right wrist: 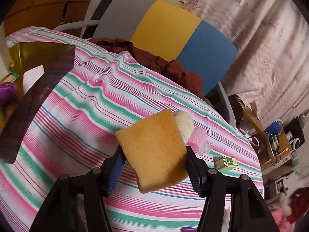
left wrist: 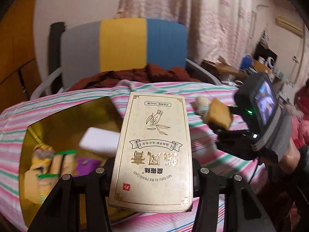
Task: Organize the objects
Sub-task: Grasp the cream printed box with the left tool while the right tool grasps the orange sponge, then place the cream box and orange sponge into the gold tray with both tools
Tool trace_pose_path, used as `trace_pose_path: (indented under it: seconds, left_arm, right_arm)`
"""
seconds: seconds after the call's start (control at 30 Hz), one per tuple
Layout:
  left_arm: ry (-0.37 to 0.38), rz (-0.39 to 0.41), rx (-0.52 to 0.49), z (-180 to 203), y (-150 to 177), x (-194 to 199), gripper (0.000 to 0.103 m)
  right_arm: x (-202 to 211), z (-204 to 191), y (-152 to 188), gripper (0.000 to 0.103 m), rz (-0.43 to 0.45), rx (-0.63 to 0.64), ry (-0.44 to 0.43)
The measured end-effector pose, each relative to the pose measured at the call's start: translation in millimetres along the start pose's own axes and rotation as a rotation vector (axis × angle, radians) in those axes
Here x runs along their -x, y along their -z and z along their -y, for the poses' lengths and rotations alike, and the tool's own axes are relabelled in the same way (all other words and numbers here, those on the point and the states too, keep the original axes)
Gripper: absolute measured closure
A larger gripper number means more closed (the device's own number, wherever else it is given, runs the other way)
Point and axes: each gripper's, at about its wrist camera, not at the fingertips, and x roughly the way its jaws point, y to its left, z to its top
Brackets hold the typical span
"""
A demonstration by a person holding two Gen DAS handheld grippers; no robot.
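My left gripper (left wrist: 152, 171) is shut on a tall cream carton (left wrist: 154, 145) with gold lettering, held above the striped table beside the gold box (left wrist: 58, 119). That box holds a white block (left wrist: 99, 141), a purple packet (left wrist: 87, 164) and yellow snack packs (left wrist: 48, 162). My right gripper (right wrist: 154, 166) is shut on a yellow sponge (right wrist: 154, 152), lifted over the table; the same right gripper and sponge (left wrist: 219, 115) show in the left wrist view. Behind the sponge lie a cream soft toy (right wrist: 185, 124) and a pink roll (right wrist: 199, 139). A small green-gold box (right wrist: 226, 162) sits to the right.
A striped pink, green and white cloth (right wrist: 96, 100) covers the round table. A chair with a grey, yellow and blue back (left wrist: 123, 46) stands behind it, brown fabric (left wrist: 139, 75) on its seat. A dark flat lid (right wrist: 32, 104) leans at the left. Cluttered shelves (right wrist: 280, 141) fill the right.
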Motion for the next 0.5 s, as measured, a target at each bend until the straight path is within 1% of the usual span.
trace_pose_path:
  seconds: [0.13, 0.23, 0.3, 0.33, 0.4, 0.5]
  left_arm:
    - [-0.051, -0.005, 0.06, -30, 7, 6, 0.051]
    - [-0.088, 0.002, 0.104, -53, 13, 12, 0.051]
    - [-0.111, 0.01, 0.134, -69, 15, 15, 0.051]
    - [-0.122, 0.014, 0.153, -78, 16, 18, 0.051]
    - [-0.137, 0.023, 0.184, -91, 18, 22, 0.051]
    - [-0.157, 0.027, 0.237, -114, 21, 26, 0.051]
  right_arm:
    - [5, 3, -3, 0.042, -0.004, -0.042, -0.01]
    - [19, 7, -7, 0.042, 0.01, -0.125, -0.074]
    - [29, 6, -13, 0.042, 0.02, -0.176, -0.138]
    - [36, 3, -17, 0.042, 0.033, -0.204, -0.185]
    - [45, -5, -24, 0.042, 0.052, -0.228, -0.244]
    - [60, -27, -36, 0.042, 0.08, -0.248, -0.364]
